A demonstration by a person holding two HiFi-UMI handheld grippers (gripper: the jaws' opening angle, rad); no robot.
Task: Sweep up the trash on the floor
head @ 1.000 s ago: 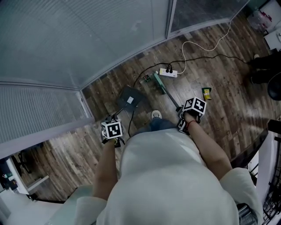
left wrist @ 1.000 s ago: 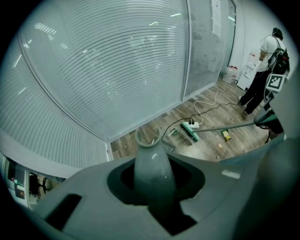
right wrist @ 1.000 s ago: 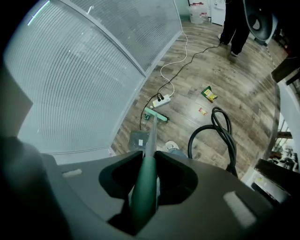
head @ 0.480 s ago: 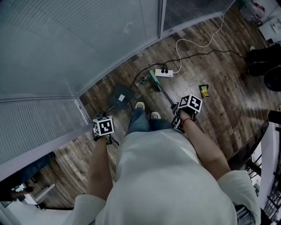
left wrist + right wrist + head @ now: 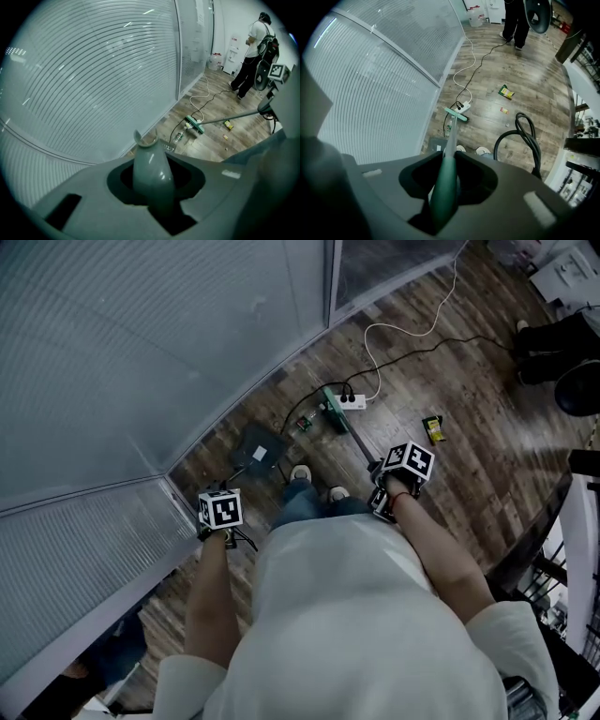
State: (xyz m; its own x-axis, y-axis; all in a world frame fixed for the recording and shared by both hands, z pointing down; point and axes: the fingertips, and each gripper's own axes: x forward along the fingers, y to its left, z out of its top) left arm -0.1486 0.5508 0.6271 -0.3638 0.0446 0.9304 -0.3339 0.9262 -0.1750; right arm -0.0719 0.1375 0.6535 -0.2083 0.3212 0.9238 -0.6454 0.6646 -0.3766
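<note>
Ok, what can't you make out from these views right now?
- Wrapper: print too small in every view.
- Scraps near it: too small to identify, right gripper view.
- Dustpan: mostly hidden behind its own handle and the left gripper, left gripper view.
- Floor behind the shoes: covered by the person's torso, head view.

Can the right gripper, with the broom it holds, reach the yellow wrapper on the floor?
Probably yes. The right gripper is shut on the broom, and only bare floor lies between the broom head and the yellow wrapper.
</note>
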